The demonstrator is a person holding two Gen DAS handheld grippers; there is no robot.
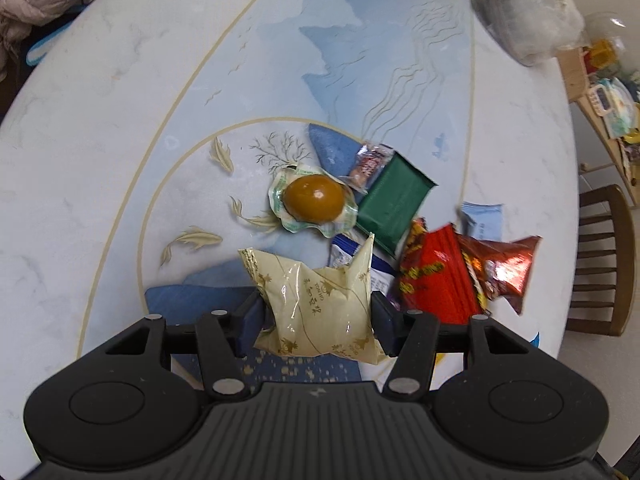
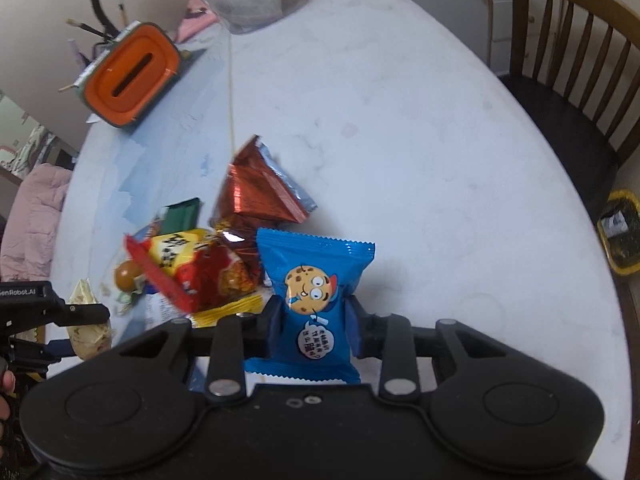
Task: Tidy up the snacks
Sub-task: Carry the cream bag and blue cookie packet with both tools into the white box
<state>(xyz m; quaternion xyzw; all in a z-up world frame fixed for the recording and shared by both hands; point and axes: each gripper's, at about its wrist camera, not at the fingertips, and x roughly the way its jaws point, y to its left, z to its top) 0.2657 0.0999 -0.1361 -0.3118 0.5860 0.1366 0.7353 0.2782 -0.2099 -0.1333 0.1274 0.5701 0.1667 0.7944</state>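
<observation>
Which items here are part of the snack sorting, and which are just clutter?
Part of the job:
- cream pastry packet in the left claw
- blue cookie packet in the right claw
- wrapped brown egg
- green packet
- red snack bags

Lying about:
- orange-lidded box
- clear plastic bag
- wooden chair
</observation>
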